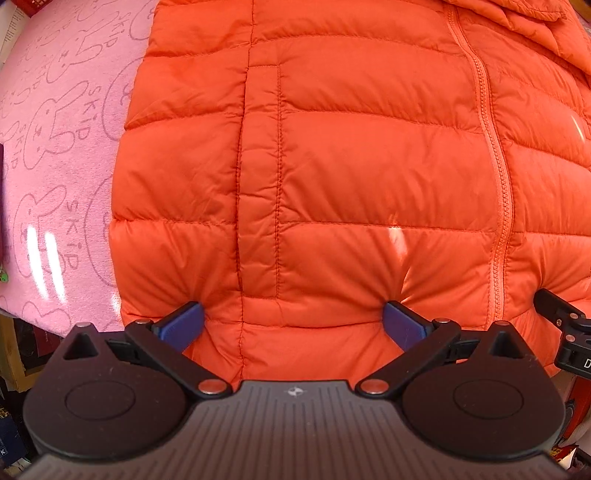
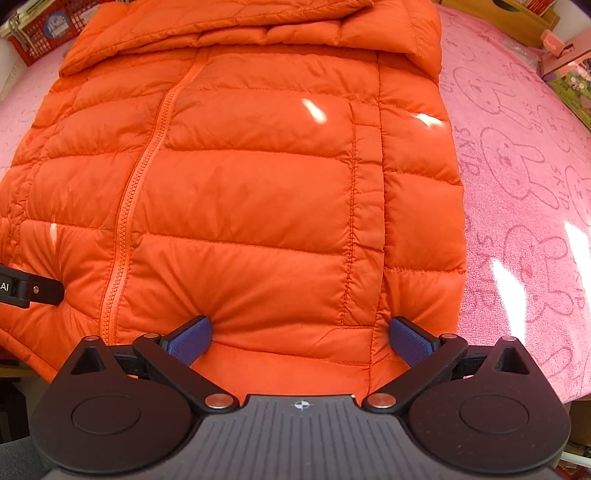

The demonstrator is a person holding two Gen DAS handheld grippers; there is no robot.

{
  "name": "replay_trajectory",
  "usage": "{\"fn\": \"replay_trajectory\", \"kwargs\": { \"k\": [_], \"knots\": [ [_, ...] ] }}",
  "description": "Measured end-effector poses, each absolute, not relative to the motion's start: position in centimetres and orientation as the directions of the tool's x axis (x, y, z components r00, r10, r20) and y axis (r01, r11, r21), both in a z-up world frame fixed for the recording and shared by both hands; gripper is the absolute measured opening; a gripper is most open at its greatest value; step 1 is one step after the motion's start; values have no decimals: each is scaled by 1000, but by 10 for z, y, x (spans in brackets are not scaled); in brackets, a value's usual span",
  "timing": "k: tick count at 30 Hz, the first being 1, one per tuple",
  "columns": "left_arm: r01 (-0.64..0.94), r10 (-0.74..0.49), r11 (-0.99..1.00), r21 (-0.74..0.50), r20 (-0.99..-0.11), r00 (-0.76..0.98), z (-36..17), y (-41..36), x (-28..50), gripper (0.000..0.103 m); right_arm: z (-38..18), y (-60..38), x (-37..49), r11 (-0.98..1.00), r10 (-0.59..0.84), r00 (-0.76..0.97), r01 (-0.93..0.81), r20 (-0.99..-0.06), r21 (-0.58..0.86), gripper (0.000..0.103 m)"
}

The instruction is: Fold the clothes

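Note:
An orange quilted puffer jacket (image 1: 369, 166) lies flat and zipped on a pink towel (image 1: 55, 147), hood (image 2: 258, 29) at the far end. My left gripper (image 1: 291, 314) points down at the near hem, left of the zip (image 1: 495, 155). Its jaws are spread wide, and both blue pads (image 1: 183, 325) dent the padding without pinching it. My right gripper (image 2: 301, 328) stands the same way right of the zip (image 2: 136, 192), open over the hem beside the pocket seam, its blue pads (image 2: 410, 339) sunk into the fabric. One finger of the other gripper shows at the edge of each view.
The pink towel (image 2: 517, 184), printed with rabbits and "SKIP", spreads out on both sides of the jacket. A red mesh basket (image 2: 40, 33) sits at the far left. Wooden and pink boxes (image 2: 561, 51) stand at the far right. Books and clutter lie below the near edge.

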State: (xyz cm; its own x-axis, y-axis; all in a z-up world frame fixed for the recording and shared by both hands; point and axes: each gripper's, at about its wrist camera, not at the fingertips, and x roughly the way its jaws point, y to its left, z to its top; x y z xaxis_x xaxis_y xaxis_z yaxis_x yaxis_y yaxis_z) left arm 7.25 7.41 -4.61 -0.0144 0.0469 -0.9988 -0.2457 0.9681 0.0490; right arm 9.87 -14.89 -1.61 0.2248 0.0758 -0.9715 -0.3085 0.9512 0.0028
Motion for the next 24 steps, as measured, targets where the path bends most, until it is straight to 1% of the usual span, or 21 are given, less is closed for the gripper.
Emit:
{"fn": "replay_trajectory", "kwargs": {
  "k": [6, 10, 11, 13, 14, 15, 19, 24],
  "knots": [
    [-252, 13, 968, 13, -1000, -4, -50, 79, 73, 103, -15, -150, 96, 949, 78, 250, -314, -965, -5, 103],
    [-251, 19, 968, 26, -999, -28, -49, 79, 75, 103, -12, -150, 96, 949, 73, 250, -315, -965, -10, 103],
    [-251, 28, 967, 38, -999, -45, -46, 78, 77, 103, -10, -149, 98, 949, 65, 236, -316, -969, -13, 103],
    [-254, 46, 966, 56, -998, -49, -34, 79, 81, 99, -4, -145, 106, 949, 30, 192, -312, -981, -32, 102],
    [-254, 46, 966, 50, -999, -24, -24, 80, 83, 99, 2, -143, 110, 949, 22, 192, -314, -981, -40, 101],
    [-256, 45, 966, 43, -999, 4, -13, 82, 86, 99, 13, -142, 113, 946, 25, 220, -321, -975, -48, 99],
    [-255, 65, 966, 35, -992, 110, 30, 90, 105, 99, 62, -143, 130, 936, 53, 358, -342, -932, -78, 100],
    [-271, 104, 961, 45, -973, 207, 67, 91, 128, 100, 102, -144, 170, 939, 86, 504, -330, -860, -99, 100]
  ]
}}
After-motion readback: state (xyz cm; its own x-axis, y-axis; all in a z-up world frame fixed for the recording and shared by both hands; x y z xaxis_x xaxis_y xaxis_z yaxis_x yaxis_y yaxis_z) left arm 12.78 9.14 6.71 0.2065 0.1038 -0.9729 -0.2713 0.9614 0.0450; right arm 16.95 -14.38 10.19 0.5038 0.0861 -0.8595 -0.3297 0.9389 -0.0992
